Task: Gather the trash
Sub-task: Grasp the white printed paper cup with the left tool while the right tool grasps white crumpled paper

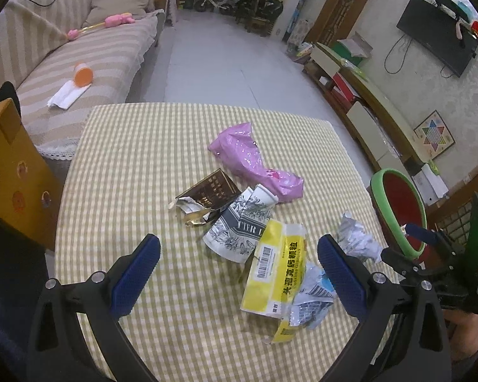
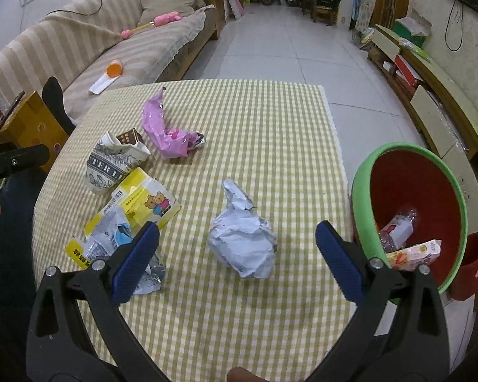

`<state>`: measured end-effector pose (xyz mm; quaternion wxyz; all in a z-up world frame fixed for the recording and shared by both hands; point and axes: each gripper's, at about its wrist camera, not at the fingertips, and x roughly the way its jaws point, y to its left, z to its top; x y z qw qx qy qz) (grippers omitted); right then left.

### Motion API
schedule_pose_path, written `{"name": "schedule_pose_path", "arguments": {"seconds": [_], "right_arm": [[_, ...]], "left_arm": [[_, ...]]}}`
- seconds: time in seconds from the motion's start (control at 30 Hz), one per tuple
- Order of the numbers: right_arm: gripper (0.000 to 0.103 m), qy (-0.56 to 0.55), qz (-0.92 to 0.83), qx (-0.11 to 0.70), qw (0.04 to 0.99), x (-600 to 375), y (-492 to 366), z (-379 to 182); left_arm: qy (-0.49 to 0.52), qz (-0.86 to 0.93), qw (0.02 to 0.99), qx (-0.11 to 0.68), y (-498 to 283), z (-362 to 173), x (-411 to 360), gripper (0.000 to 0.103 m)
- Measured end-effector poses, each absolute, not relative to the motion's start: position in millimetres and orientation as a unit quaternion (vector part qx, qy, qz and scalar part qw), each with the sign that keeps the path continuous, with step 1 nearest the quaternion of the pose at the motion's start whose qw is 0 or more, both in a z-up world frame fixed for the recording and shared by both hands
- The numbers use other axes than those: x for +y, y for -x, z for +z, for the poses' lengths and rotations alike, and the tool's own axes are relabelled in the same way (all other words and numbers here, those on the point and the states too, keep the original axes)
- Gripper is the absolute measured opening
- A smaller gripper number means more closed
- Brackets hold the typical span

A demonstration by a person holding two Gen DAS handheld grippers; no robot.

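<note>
**Both grippers wide open over a littered checked table**

At the left edge of the left wrist frame stands a cardboard box (image 1: 12, 172). The left gripper (image 1: 239, 254) fills the bottom of that frame, its jaws spread wide and holding nothing. Between them and just above, on the checked tablecloth (image 1: 137, 159), lie a brown torn packet (image 1: 212, 191), a crushed paper cup (image 1: 239, 226), a yellow medicine sachet (image 1: 275, 273) and, at centre, a pink plastic bag (image 1: 255, 159).

In the right wrist frame, the sachet and cup sit at centre left. The right gripper (image 2: 237, 245) is also fully spread and empty, with a crumpled white paper ball (image 2: 242, 238) on the cloth between its fingers, untouched. At the right edge, just beside the table, a green-rimmed red bin (image 2: 411, 191) holds a plastic bottle (image 2: 398, 227) and a small carton (image 2: 414, 253).
</note>
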<state>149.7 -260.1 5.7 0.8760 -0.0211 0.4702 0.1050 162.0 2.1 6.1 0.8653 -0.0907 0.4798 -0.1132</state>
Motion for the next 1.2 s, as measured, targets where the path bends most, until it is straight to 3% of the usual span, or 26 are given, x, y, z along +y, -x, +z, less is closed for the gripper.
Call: {"name": "schedule_pose_path", "arguments": {"seconds": [0.6, 0.73, 1.0, 1.07, 1.2], "right_arm": [[0.096, 0.018, 0.096, 0.501, 0.860, -261.2, -168.8, -38.5], [0.092, 0.023, 0.099, 0.508, 0.855, -259.6, -173.7, -46.4], [0.075, 0.024, 0.104, 0.513, 0.852, -255.2, -177.8, -54.3], [0.066, 0.024, 0.105, 0.514, 0.851, -255.3, -177.6, -54.9], [0.061, 0.025, 0.109, 0.515, 0.850, -253.6, -176.3, -55.8]], "left_arm": [[0.028, -0.134, 0.851, 0.506, -193.9, -31.8, -24.8, 0.089], [0.019, -0.138, 0.847, 0.513, -201.2, -41.9, -29.4, 0.087], [0.020, -0.141, 0.838, 0.527, -211.4, -57.5, -34.1, 0.075], [0.022, -0.138, 0.837, 0.530, -213.4, -59.0, -35.6, 0.064], [0.032, -0.139, 0.831, 0.537, -218.9, -63.4, -35.4, 0.049]]}}
